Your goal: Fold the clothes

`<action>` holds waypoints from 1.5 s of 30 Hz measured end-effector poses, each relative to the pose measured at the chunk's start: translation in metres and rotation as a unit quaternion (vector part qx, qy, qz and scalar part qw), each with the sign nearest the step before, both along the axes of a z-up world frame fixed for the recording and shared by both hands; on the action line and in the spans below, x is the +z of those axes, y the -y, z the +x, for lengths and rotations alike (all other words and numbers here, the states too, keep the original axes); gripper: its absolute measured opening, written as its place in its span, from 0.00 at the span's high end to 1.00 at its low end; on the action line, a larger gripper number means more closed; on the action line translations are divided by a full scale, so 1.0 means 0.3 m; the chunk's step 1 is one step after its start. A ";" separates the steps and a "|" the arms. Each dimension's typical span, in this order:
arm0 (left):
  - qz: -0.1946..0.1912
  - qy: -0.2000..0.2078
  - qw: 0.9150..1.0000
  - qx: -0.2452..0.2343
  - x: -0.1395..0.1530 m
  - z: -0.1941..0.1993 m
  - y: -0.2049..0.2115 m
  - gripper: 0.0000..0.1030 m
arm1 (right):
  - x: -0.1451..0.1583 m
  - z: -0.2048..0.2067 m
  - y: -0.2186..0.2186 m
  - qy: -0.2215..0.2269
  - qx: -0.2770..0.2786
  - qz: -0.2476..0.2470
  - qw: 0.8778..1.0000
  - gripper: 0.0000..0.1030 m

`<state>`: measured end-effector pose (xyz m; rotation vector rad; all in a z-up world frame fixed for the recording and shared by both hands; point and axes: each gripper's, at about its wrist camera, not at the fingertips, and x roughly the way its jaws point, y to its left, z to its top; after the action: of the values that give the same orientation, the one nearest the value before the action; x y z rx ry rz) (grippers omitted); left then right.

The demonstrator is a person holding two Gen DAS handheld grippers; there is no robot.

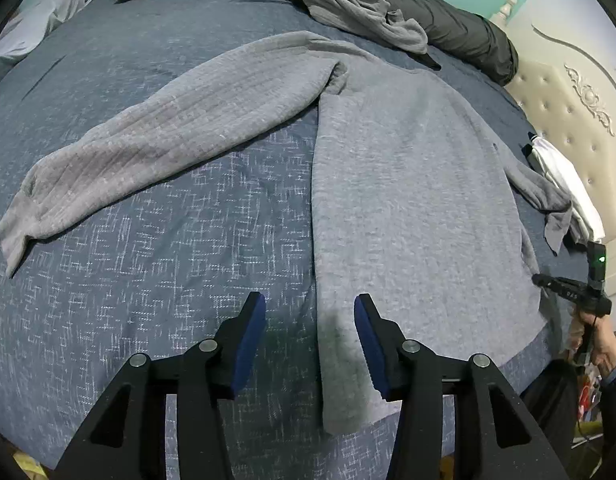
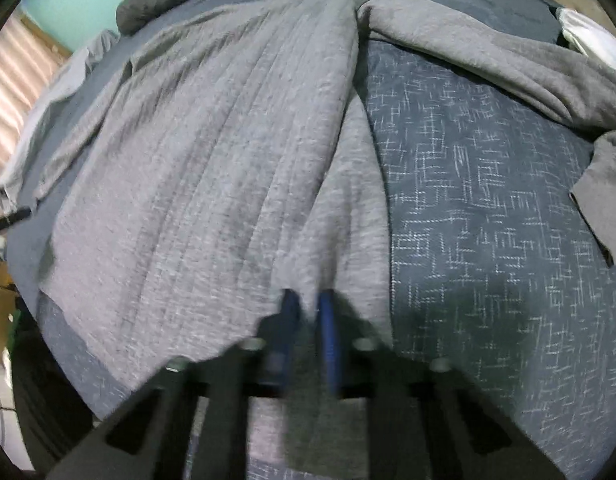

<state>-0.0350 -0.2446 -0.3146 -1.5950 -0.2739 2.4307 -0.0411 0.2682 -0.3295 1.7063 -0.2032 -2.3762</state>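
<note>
Blue patterned bedspread (image 1: 155, 280) carries grey sweater (image 1: 408, 168). Left gripper (image 1: 310, 308) parted, straddling sweater hem edge. Right gripper (image 2: 308, 308) clamps sweater hem.

Open bedspread (image 1: 147, 280) beside sweater (image 1: 408, 184)

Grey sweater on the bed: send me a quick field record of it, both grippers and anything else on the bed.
garment: grey sweater, spread flat on the blue bedspread
sleeve: one long sleeve lies out to the side on the bedspread
left gripper: open, over the sweater's side edge near the hem, gripping nothing
right gripper: shut on the sweater's hem edge; picture blurred
other items: crumpled grey garment on a dark duvet at the far side
fold: not started
</note>
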 end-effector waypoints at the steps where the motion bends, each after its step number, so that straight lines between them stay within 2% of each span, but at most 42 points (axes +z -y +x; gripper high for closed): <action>1: 0.001 0.002 1.000 0.001 -0.004 0.002 -0.001 0.50 | 0.010 0.004 -0.008 -0.005 -0.003 -0.004 1.000 0.97; 6: 0.004 0.010 1.000 -0.003 -0.023 0.010 -0.024 0.49 | 0.099 0.035 -0.078 -0.037 -0.016 -0.035 0.999 0.98; 14: 0.002 0.022 1.000 -0.019 -0.049 0.006 -0.084 0.44 | 0.204 0.068 -0.270 -0.059 -0.070 -0.051 0.994 0.98; 18: 0.018 0.034 0.999 -0.029 -0.069 0.004 -0.126 0.41 | 0.185 0.060 -0.332 -0.051 -0.096 -0.048 0.993 0.98; 24: 0.020 0.063 0.995 -0.069 -0.136 0.015 -0.231 0.40 | 0.150 0.044 -0.349 -0.041 -0.107 -0.052 0.992 0.98; 29: 0.036 0.076 0.993 -0.084 -0.172 0.017 -0.282 0.40 | 0.151 0.051 -0.362 -0.047 -0.109 -0.031 0.992 0.98; 33: 0.046 0.080 0.991 -0.096 -0.173 0.020 -0.305 0.40 | 0.143 0.040 -0.350 -0.041 -0.101 -0.019 0.994 0.98; 41: 0.062 0.077 0.991 -0.095 -0.135 0.041 -0.331 0.40 | 0.161 0.079 -0.357 -0.039 -0.095 -0.039 0.994 0.96; 42: 0.062 0.078 0.990 -0.096 -0.133 0.042 -0.334 0.40 | 0.164 0.089 -0.357 -0.038 -0.092 -0.042 0.994 0.93; 44: 0.056 0.083 0.990 -0.100 -0.142 0.047 -0.342 0.40 | 0.167 0.108 -0.351 -0.033 -0.083 -0.045 0.995 0.78; 45: 0.053 0.085 0.990 -0.103 -0.146 0.050 -0.347 0.40 | 0.164 0.118 -0.343 -0.028 -0.076 -0.048 0.996 0.65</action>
<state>-0.0200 -0.1405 -0.3585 -1.6950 -0.2491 2.0963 -0.0058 0.3711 -0.2802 1.6319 -0.4450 -2.4732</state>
